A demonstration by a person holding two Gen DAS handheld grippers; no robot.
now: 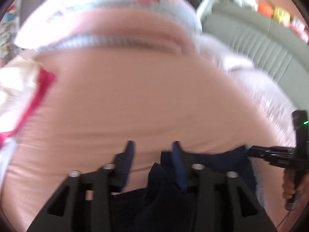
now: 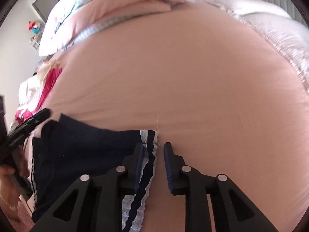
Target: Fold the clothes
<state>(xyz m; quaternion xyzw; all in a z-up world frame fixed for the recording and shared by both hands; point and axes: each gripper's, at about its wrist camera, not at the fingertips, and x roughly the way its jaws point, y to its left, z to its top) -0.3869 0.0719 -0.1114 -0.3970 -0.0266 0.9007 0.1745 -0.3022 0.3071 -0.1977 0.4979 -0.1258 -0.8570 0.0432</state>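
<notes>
While the navy garment lay flat at the near edge of the pink bed, both claws pointed steeply down at it. The right claw stood over the garment's right edge, its jaws parted, the left pad on the dark cloth and the white-trimmed side stripe running between the pads without being pinched. The left claw hung over the garment's other end, jaws released and apart, dark cloth bunched below and between its fingers; that view was blurred. A hand gripped the left claw's handle at the garment's left side. The garment was dark blue with thin white piping down its sides. Farther off lay a folded pink quilt with blue trim, a white blanket at right, and red and white clothes at left.
</notes>
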